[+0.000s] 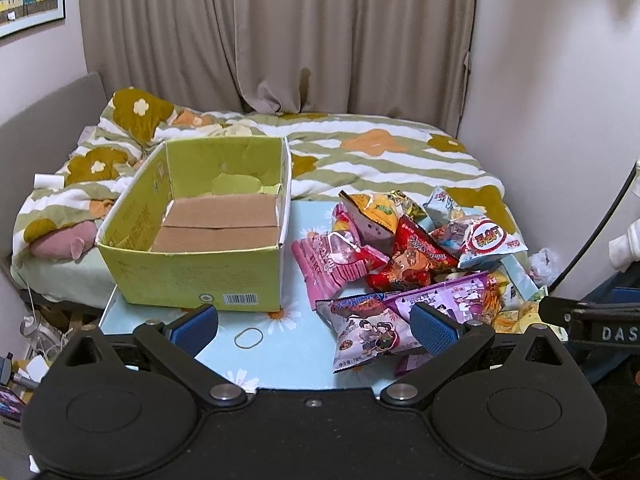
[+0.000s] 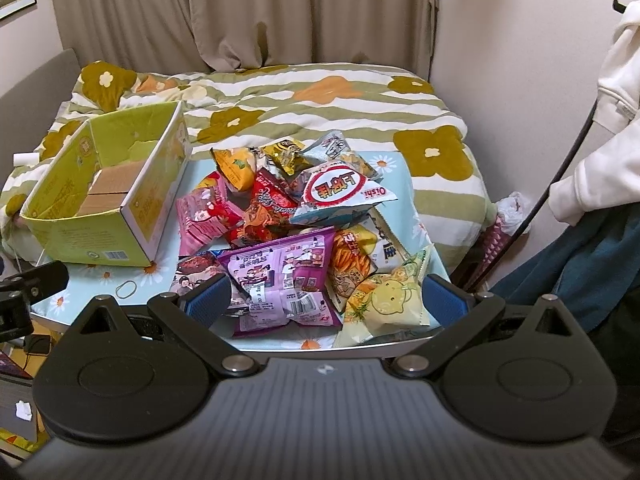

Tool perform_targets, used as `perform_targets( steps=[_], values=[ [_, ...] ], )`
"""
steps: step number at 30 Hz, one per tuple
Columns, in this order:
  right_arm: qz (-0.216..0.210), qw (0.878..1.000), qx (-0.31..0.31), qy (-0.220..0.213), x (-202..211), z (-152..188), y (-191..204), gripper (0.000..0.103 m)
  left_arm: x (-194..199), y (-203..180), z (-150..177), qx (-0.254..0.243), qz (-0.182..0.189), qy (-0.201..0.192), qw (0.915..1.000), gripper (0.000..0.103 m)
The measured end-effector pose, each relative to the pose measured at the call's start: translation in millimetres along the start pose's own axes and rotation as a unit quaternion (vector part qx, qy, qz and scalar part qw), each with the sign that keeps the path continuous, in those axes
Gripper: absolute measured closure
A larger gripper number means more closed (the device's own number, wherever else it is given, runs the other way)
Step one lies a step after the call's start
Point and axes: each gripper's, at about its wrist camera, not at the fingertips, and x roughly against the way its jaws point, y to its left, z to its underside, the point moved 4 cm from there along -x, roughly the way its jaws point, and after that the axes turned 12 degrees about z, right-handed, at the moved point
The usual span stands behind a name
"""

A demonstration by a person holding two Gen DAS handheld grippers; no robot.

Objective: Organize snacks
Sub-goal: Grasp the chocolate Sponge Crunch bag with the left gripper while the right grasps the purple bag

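Left wrist view: left hand-held gripper (image 1: 314,330) hanging released at bottom centre, blue fingers spread, gripping nothing. Sitting at centre left on the blue daisy-print surface (image 1: 304,216), green cardboard box (image 1: 192,240), showing only its brown floor. Spilling across centre right, snack pile (image 1: 416,256); purple packet (image 1: 444,300) lying just beside the right finger. Resting between the fingers, rubber band (image 1: 249,338).

Right wrist view: right hand-held gripper (image 2: 326,300) gaping released at lower centre, hovering over purple packet and yellow lemon bag (image 2: 386,304). Heaping mid-frame, snack pile; box tilting at left.
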Motion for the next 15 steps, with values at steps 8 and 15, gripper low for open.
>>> perform_targets(
  steps=[8, 15],
  values=[
    [-0.044, 0.998, 0.041, -0.015, -32.6, -8.1, 5.2, 0.000, -46.2, 2.1, -1.0, 0.043, 0.003, 0.037, 0.9984, 0.000],
    [-0.105, 0.992, 0.062, 0.020, -91.2, -2.5, 11.7, 0.000, -114.5, -0.7, -1.2, 0.073, 0.011, 0.079, 0.9941, 0.000]
  ],
)
